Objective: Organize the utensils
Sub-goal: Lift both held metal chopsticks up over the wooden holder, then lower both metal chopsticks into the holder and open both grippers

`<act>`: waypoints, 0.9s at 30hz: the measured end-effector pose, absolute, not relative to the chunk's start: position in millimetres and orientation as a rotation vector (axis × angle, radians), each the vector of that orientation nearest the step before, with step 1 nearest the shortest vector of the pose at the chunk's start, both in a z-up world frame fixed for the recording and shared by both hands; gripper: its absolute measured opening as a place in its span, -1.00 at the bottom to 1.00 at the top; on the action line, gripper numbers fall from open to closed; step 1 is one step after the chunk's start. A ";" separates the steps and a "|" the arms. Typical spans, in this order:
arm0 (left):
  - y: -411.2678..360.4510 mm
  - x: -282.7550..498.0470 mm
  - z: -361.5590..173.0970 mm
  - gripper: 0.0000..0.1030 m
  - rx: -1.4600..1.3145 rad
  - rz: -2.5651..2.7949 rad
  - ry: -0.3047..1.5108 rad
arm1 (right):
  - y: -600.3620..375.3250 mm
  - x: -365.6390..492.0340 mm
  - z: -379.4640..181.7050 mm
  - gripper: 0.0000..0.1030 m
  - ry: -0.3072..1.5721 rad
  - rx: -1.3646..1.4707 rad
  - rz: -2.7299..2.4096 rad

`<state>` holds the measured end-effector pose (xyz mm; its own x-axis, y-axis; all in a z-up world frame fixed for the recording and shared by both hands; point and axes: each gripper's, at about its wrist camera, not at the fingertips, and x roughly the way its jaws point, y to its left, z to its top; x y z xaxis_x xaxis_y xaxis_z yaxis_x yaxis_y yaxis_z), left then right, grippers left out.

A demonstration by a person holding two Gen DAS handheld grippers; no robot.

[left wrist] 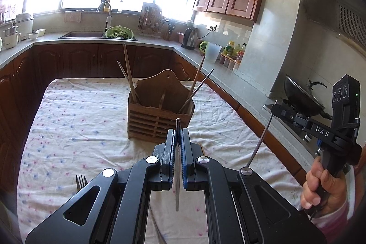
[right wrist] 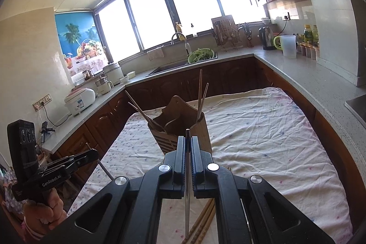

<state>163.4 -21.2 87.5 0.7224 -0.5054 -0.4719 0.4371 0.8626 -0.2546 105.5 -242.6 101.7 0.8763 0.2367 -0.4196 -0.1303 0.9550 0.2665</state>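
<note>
A wooden utensil holder (left wrist: 160, 106) (right wrist: 180, 122) stands on the flowered cloth, with chopsticks leaning out of its left and right compartments. My left gripper (left wrist: 178, 132) is shut on a thin metal chopstick (left wrist: 177, 186), held upright just short of the holder. My right gripper (right wrist: 188, 138) is shut on another metal chopstick (right wrist: 187, 209), also near the holder's front. Each gripper shows in the other's view: the right gripper (left wrist: 274, 108) with its chopstick (left wrist: 258, 141) hanging down, and the left gripper (right wrist: 95, 153). A fork (left wrist: 81, 182) lies on the cloth at the near left. Several wooden chopsticks (right wrist: 203, 221) lie under my right gripper.
The cloth-covered table (left wrist: 68, 118) sits inside a U-shaped counter (right wrist: 308, 79). A sink with a green bowl (left wrist: 119, 32), a kettle (left wrist: 189, 38), a jug (right wrist: 288, 46) and bottles stand along it. A wok (left wrist: 302, 97) is on the stove to the right. A hand (left wrist: 320, 186) holds the right gripper's handle.
</note>
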 end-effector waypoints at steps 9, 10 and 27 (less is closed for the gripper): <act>-19.1 177.1 104.4 -0.93 -0.128 -0.509 0.512 | -236.8 124.7 112.9 -0.92 0.438 0.228 0.200; -19.1 179.6 107.6 -0.93 -0.126 -0.506 0.504 | -237.1 127.8 115.1 -0.92 0.434 0.228 0.200; -25.2 252.3 181.3 -0.93 -0.063 -0.460 0.331 | -232.5 204.8 172.5 -0.92 0.300 0.220 0.186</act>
<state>252.3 -25.2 181.3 0.8437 -0.4457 -0.2990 0.4254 0.8950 -0.1340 204.8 -232.5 172.5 0.9386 0.2132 -0.2714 -0.1481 0.9590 0.2415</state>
